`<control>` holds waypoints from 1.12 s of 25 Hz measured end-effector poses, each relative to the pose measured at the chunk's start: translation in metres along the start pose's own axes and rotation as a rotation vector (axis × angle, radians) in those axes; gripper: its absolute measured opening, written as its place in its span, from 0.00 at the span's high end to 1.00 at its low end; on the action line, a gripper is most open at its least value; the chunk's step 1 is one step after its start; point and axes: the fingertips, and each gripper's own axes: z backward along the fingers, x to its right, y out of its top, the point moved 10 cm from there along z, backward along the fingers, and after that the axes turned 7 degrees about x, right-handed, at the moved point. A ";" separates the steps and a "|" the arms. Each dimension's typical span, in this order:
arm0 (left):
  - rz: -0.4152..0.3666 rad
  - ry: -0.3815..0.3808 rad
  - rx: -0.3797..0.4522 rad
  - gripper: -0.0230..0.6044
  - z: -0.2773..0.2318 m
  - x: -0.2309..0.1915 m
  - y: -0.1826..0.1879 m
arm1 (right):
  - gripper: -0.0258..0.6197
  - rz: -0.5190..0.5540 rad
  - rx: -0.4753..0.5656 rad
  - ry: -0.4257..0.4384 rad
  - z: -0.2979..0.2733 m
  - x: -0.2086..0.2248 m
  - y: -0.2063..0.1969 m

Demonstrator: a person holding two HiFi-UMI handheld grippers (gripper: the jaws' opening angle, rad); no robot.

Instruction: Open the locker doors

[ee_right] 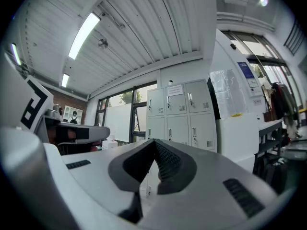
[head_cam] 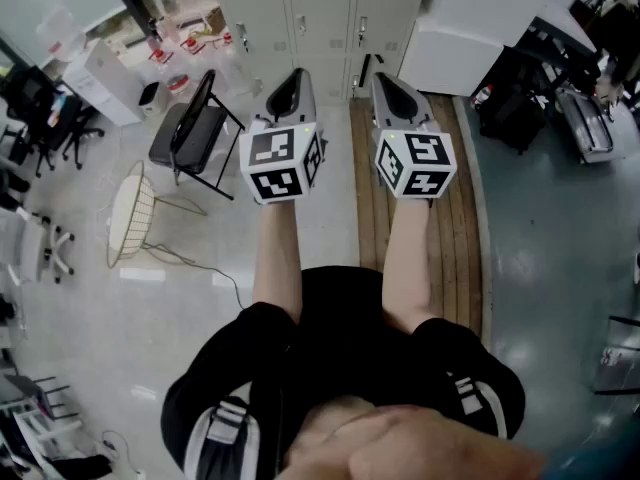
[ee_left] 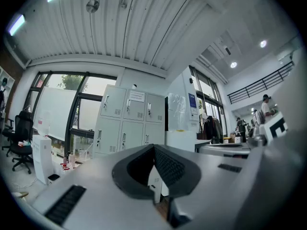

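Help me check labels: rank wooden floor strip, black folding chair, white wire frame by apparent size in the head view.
wooden floor strip
black folding chair
white wire frame, only slightly smaller than the chair

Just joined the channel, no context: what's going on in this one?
A person stands back from a bank of grey lockers, holding the left gripper and the right gripper out level toward it. Both grippers have their jaws together with nothing between them. Neither is at the lockers; a stretch of floor lies between. The locker doors that show look closed, so no door has been opened yet.
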 end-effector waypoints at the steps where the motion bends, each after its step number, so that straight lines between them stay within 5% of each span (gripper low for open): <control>1: 0.002 0.006 -0.005 0.95 -0.002 0.004 -0.001 | 0.93 -0.015 -0.002 -0.006 0.001 0.007 -0.001; 17: 0.038 0.116 -0.068 0.95 -0.009 -0.031 -0.035 | 0.94 -0.058 -0.064 0.055 -0.035 0.004 -0.041; 28: 0.066 0.090 -0.054 0.95 -0.095 -0.078 -0.047 | 0.94 -0.058 -0.047 0.027 -0.123 0.032 -0.053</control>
